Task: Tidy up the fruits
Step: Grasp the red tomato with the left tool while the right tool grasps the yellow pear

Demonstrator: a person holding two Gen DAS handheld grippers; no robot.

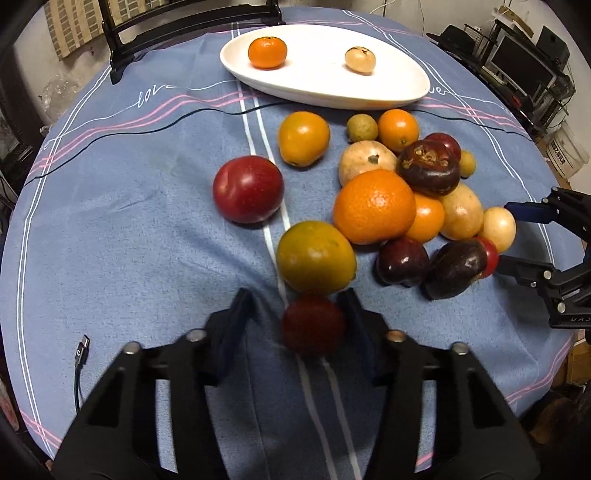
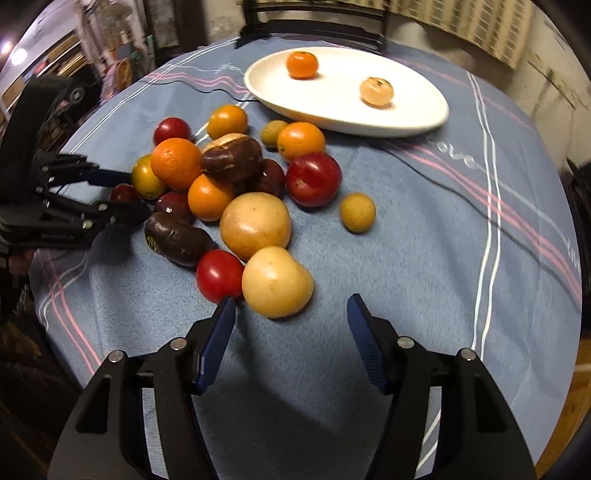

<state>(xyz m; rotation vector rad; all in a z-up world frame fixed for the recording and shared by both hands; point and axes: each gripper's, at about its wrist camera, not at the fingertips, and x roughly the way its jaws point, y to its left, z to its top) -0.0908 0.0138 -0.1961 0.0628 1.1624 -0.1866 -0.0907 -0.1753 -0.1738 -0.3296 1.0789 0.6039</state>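
Observation:
A pile of fruit lies on the blue tablecloth: oranges, red plums, dark purple fruits, pale yellow ones. A white oval plate [image 1: 325, 74] at the far side holds a tangerine [image 1: 267, 52] and a pale round fruit [image 1: 360, 60]; the plate also shows in the right wrist view [image 2: 347, 110]. My left gripper [image 1: 295, 314] is open, its fingers on either side of a small dark red fruit [image 1: 313, 325] next to a yellow-green orange [image 1: 316, 257]. My right gripper [image 2: 291, 314] is open and empty, just in front of a pale yellow fruit [image 2: 277, 282] and a red tomato [image 2: 218, 275].
A black chair [image 1: 122, 29] stands behind the table at the far edge. A USB cable end [image 1: 82, 350] lies at the left on the cloth. A black cable [image 2: 443, 177] runs across the cloth on the right. Shelves with gear stand beyond the table's right side.

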